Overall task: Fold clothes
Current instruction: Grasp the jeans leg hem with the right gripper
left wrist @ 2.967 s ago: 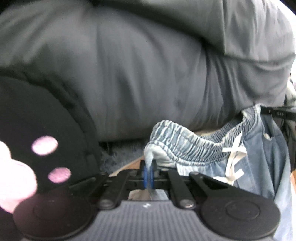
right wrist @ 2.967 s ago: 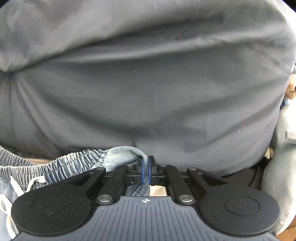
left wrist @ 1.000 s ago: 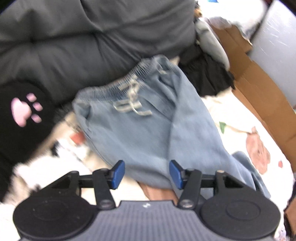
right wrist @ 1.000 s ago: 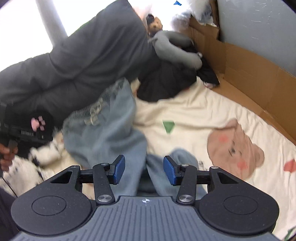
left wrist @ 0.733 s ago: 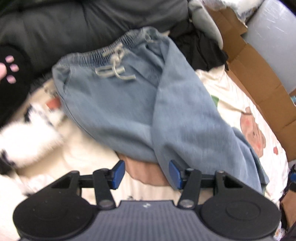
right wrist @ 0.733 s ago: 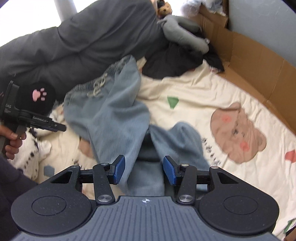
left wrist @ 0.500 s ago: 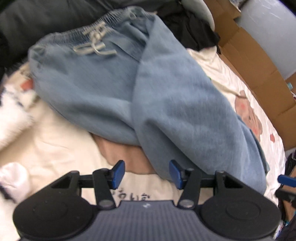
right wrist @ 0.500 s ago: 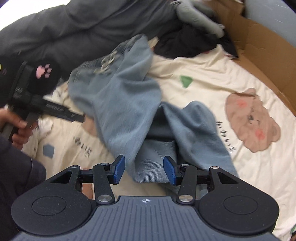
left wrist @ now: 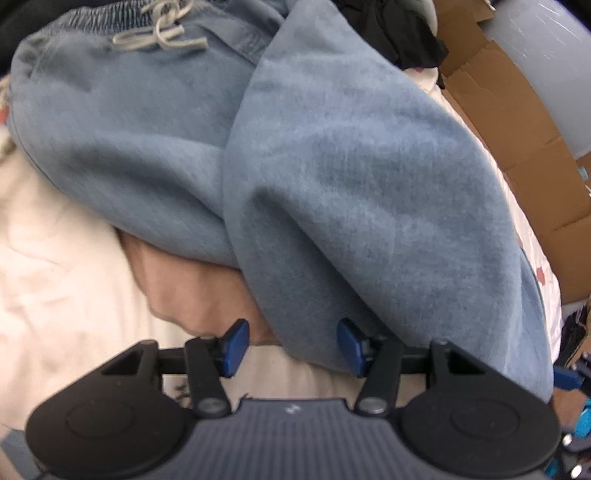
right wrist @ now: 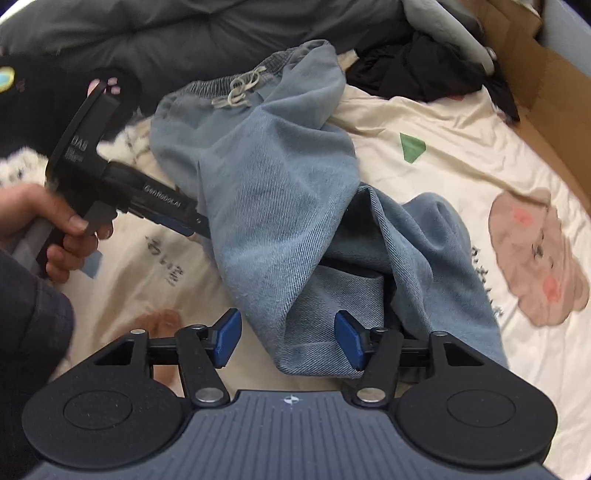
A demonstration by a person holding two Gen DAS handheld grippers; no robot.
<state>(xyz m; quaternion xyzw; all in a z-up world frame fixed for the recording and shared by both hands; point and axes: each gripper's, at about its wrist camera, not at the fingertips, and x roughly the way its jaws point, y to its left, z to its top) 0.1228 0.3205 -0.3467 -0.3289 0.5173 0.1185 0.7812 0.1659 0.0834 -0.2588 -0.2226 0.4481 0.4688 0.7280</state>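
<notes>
Cream bedding printed with a cartoon bear (right wrist: pixel 458 140) is serving as the work surface, with a dark grey duvet (right wrist: pixel 155 33) bunched along the far side and brown cardboard (right wrist: pixel 532 74) lining the right edge. Light blue denim drawstring trousers (right wrist: pixel 266 177) are lying across the middle of the sheet, the elastic waistband with its pale cord (right wrist: pixel 240 88) at the far end and the legs running toward the near side. One leg is lying twisted over the other, and the right leg is buckling into a hump near the hem.

At the near edge, the right gripper (right wrist: pixel 286 339) is hovering with its blue pads spread wide, the cuff of the upper leg sitting between them but not yet pinched. The left gripper (left wrist: pixel 291 345) is likewise gaping, empty, nosing in at the left edge of the trousers about mid-leg, held by the person's hand (right wrist: pixel 55 225).

Judging by this, the step in hand is taking hold of the legs to straighten them before any fold. To do it well, each claw should be biting a single clean edge, the right one catching the hem through both layers, the left one taking the side seam. Pulling gently apart should be flattening the hump; grabbing a bunched wad would be locking the twist in.
</notes>
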